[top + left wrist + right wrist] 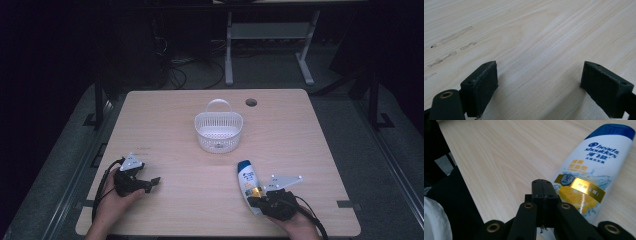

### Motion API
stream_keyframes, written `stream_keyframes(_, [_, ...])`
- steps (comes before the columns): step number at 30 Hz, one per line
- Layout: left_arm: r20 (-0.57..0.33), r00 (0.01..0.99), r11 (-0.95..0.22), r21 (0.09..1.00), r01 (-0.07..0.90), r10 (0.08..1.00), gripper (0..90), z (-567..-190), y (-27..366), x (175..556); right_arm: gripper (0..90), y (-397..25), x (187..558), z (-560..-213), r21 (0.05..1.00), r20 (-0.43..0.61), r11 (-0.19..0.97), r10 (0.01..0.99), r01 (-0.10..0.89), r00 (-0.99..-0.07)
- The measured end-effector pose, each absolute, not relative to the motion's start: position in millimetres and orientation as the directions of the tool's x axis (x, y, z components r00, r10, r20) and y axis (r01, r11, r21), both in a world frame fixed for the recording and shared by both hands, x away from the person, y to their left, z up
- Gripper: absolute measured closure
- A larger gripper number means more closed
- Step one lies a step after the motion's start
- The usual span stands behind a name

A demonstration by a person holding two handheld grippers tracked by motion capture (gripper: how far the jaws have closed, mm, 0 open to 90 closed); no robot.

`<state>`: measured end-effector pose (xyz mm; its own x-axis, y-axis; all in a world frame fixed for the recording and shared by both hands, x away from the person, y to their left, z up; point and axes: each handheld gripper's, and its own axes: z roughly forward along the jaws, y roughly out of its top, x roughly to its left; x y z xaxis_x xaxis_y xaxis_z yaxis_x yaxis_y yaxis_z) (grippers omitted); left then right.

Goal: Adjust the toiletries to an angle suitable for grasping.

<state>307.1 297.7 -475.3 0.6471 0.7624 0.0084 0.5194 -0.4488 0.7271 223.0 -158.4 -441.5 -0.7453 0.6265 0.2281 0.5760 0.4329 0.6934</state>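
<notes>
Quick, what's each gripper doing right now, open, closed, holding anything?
Left gripper: open, jaws wide apart over bare table, holding nothing.
Right gripper: closed, jaws pressed together, empty; the shampoo bottle lies beside it.

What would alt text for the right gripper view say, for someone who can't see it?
The right gripper points along a pale wooden table with its two black jaws pressed together, empty. Just beside it lies a white shampoo bottle with a blue cap and a yellow lemon label, flat on the wood. The table's edge and dark floor show at the left.
</notes>
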Motion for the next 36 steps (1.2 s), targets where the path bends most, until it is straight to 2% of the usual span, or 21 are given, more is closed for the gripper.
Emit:
stream_keyframes(17, [0.008,0.647,-0.449,0.727,0.520,0.763,13.7,-475.3,297.6,307.1,89.6,-153.2,221.7,-448.1,0.671,0.222,0.471,0.609,0.572,-0.762])
stream_keyframes(36, [0.009,0.647,-0.449,0.727,0.519,0.762,13.7,-475.3,297.7,307.1,89.6,-167.2,222.8,-449.8,0.652,0.187,0.485,0.642,0.582,-0.744])
